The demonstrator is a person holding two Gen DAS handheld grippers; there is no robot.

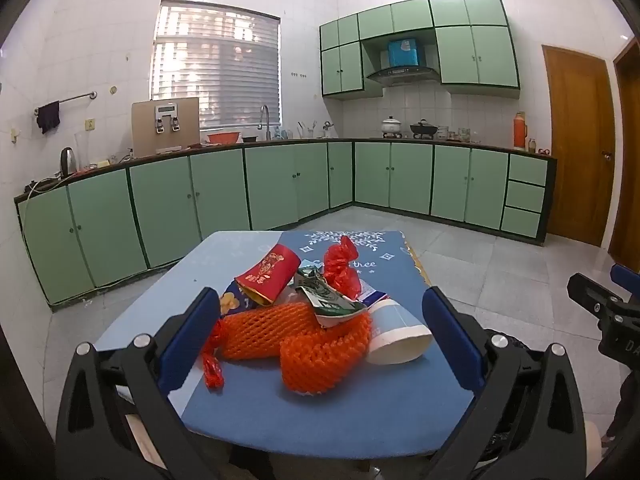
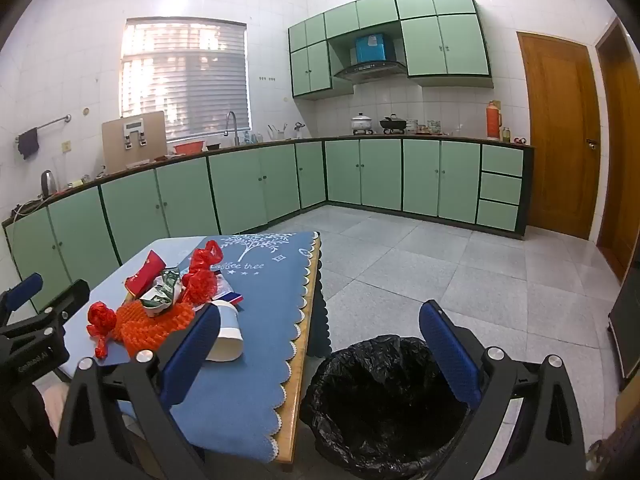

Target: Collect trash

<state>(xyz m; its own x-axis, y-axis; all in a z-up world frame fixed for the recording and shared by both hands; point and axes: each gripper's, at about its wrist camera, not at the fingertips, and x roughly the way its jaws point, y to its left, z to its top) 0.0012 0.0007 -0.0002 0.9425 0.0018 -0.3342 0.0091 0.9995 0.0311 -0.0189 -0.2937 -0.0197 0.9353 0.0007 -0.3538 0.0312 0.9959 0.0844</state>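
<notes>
A heap of trash lies on the blue-clothed table (image 1: 332,416): orange foam netting (image 1: 320,344), a white and blue paper cup (image 1: 396,340) on its side, a red paper cup (image 1: 268,276), a crumpled green wrapper (image 1: 328,300) and red plastic scraps (image 1: 340,266). My left gripper (image 1: 320,332) stands open just in front of the heap, which shows between its blue fingers (image 1: 192,336), untouched. My right gripper (image 2: 320,340) is open too, holding nothing, above the table's right edge (image 2: 298,380). A bin with a black bag (image 2: 384,404) stands on the floor right of the table.
Green cabinets (image 1: 280,184) and a cluttered counter line the far walls, with a sink under the window. Wooden doors (image 2: 560,132) are at the right. Grey tiled floor (image 2: 440,264) lies between table and cabinets. The other gripper shows at each view's edge.
</notes>
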